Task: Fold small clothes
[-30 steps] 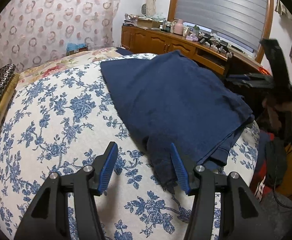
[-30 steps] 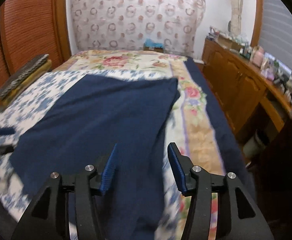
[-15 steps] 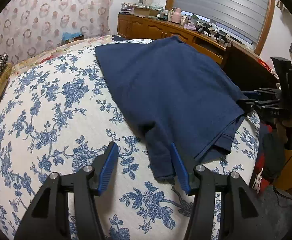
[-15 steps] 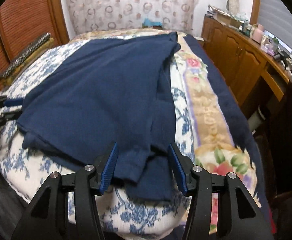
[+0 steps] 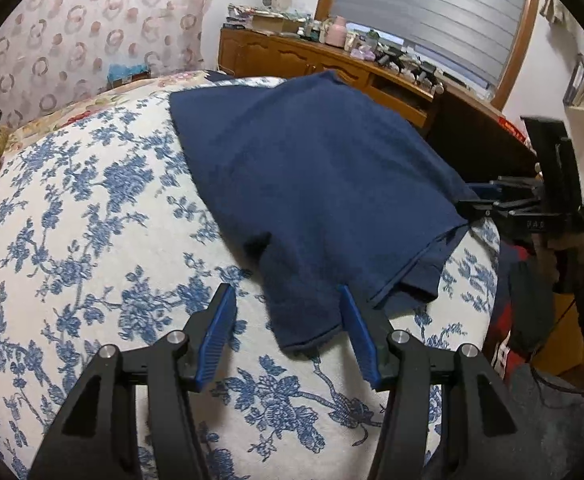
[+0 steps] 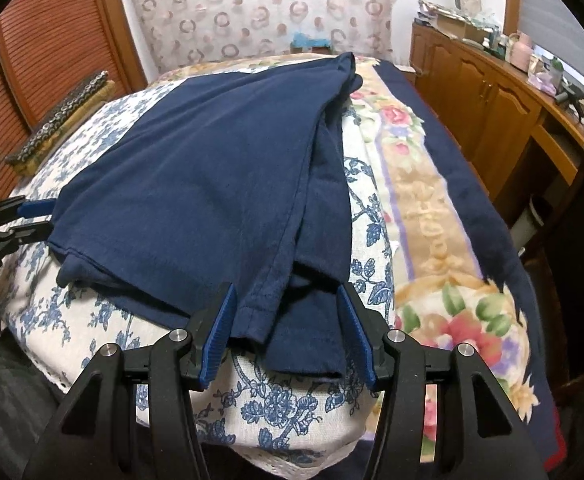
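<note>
Nearest in the left wrist view: left gripper (image 5: 288, 330), blue pads (image 5: 216, 334) wide apart, hovering low over a sleeve end (image 5: 305, 320) of the navy shirt (image 5: 311, 172); nothing clamped. Sleeve hem lying between the two pads, apparently not touching either, though hard to tell at this angle. Beneath, a white bedcover with blue flowers (image 5: 84, 240).

Further on, shirt spread flat across the cover, folded over itself, a lower layer peeking out along the near right edge. At the far right corner of the shirt, right gripper (image 5: 487, 200), held in a hand (image 5: 563, 256), fingers at the cloth's edge.

In the right wrist view: right gripper (image 6: 288, 330) nearest, blue pads (image 6: 219, 334) spread apart on either side of the shirt's (image 6: 212, 168) near corner, where hemmed layers hang over the rounded edge of the flowered bedcover (image 6: 292, 408); no grip on the cloth. To the right, a blanket with roses and a dark border (image 6: 431, 232). At the far left edge of the shirt, left gripper (image 6: 28, 220), just beside the cloth.

Farther back: folded patterned cloth (image 6: 64, 120) on the left, curtain with ring pattern (image 6: 260, 8), wooden cabinet (image 6: 487, 92) along the right wall.
</note>
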Tool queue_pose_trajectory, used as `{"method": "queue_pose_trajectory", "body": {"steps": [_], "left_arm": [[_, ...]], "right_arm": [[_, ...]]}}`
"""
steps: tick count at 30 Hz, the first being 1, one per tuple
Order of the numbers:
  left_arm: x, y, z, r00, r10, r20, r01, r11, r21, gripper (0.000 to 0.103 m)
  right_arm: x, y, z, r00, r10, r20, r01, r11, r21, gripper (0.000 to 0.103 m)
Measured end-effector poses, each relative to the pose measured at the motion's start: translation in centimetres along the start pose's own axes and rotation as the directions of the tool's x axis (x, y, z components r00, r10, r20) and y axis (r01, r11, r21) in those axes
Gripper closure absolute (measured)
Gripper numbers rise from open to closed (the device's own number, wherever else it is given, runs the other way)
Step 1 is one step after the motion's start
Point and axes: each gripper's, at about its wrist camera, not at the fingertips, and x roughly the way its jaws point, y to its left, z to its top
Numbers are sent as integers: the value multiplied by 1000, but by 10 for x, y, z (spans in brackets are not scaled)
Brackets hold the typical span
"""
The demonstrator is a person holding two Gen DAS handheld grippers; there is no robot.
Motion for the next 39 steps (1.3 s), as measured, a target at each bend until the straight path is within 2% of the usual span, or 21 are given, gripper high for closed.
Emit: {"method": "queue_pose_trajectory", "body": {"steps": [4, 7, 10, 13, 15, 17, 21, 25, 30, 33, 39], "left_arm": [[1, -2, 1, 1000, 9, 0, -9, 1000, 11, 50], [1, -5, 1, 1000, -13, -1, 13, 1000, 18, 60], [2, -8, 2, 999, -39, -8, 39, 999, 26, 68], [2, -11, 2, 999, -35, -5, 35, 999, 40, 77], [-1, -11, 3, 999, -45, 4, 45, 998, 37, 88], [-6, -11, 6, 998, -53, 23, 52, 998, 45, 90], [-20, -13, 14, 995, -47, 89, 43, 998, 52, 92], [-38, -13, 33, 987, -39, 159, 30, 998, 58, 92], [-45, -8, 59, 979, -30, 202, 17, 997, 69, 92], [-45, -2, 81, 973, -45, 225, 29, 997, 71, 92], [-35, 19, 124, 969, 10, 246, -27, 997, 67, 92]], "right_arm": [[-1, 2, 0, 1000, 17, -23, -18, 999, -51, 49], [-1, 6, -1, 1000, 20, -22, -21, 997, -70, 52], [-2, 6, -4, 999, 32, -22, -34, 996, -78, 60], [-3, 7, -4, 998, 55, -27, -57, 992, -109, 75], [-3, 8, -5, 997, 69, -27, -72, 990, -120, 83], [-5, 9, -4, 998, 67, -21, -69, 989, -134, 91], [-15, 12, 0, 998, 55, 24, -51, 987, -150, 96], [-30, 14, 8, 993, 64, 101, -48, 988, -149, 97], [-44, 9, 26, 981, 65, 184, -41, 990, -131, 97], [-50, 4, 43, 967, 70, 243, -41, 992, -120, 97], [-37, -3, 98, 953, 67, 295, -29, 991, -133, 97]]}}
